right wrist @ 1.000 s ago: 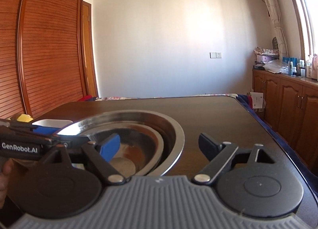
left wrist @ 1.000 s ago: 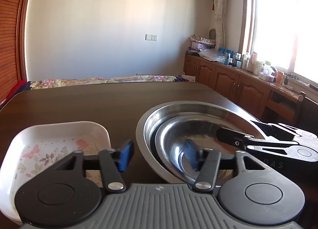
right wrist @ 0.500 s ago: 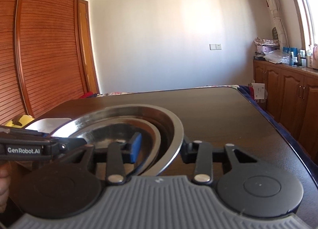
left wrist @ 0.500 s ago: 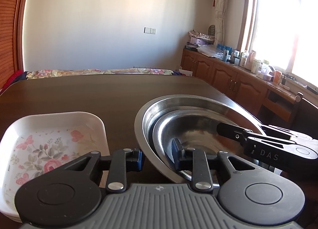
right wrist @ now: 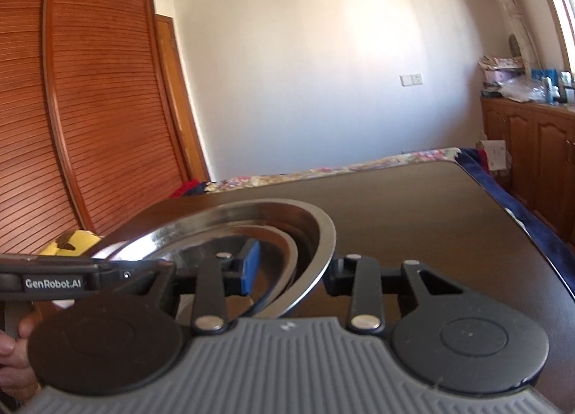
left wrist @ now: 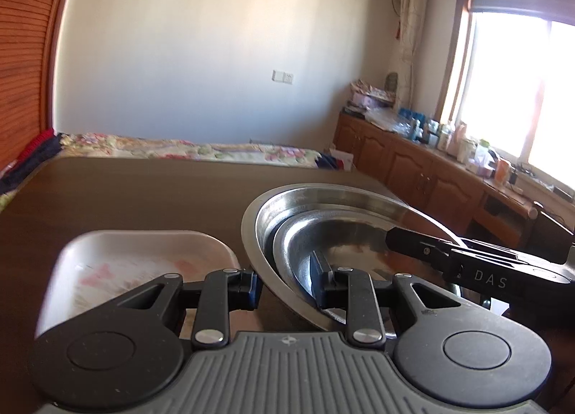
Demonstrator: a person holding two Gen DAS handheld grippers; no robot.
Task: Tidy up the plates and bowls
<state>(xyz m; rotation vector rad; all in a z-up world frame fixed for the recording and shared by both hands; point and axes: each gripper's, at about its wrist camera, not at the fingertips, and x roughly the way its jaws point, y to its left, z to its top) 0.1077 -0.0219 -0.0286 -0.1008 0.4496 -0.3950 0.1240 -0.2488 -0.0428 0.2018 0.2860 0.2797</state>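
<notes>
Lettering: "DAS" on right gripper [left wrist: 390,241], right of frame; "GenRobot.AI" on left gripper [right wrist: 163,263], left edge.
Large steel bowl [left wrist: 345,198], frame centre, tilted, contains smaller steel bowl [left wrist: 355,230].
Both claws pinch the large bowl's rim, on opposite sides.
White floral tray [left wrist: 136,255], lower left, on dark table [left wrist: 143,191].

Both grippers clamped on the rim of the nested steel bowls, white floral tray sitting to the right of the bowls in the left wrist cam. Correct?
One error: the white floral tray sits left of the steel bowls, not right, as the left wrist view shows. The rest holds: the left gripper and right gripper each clamp the bowls' rim, from opposite sides.
</notes>
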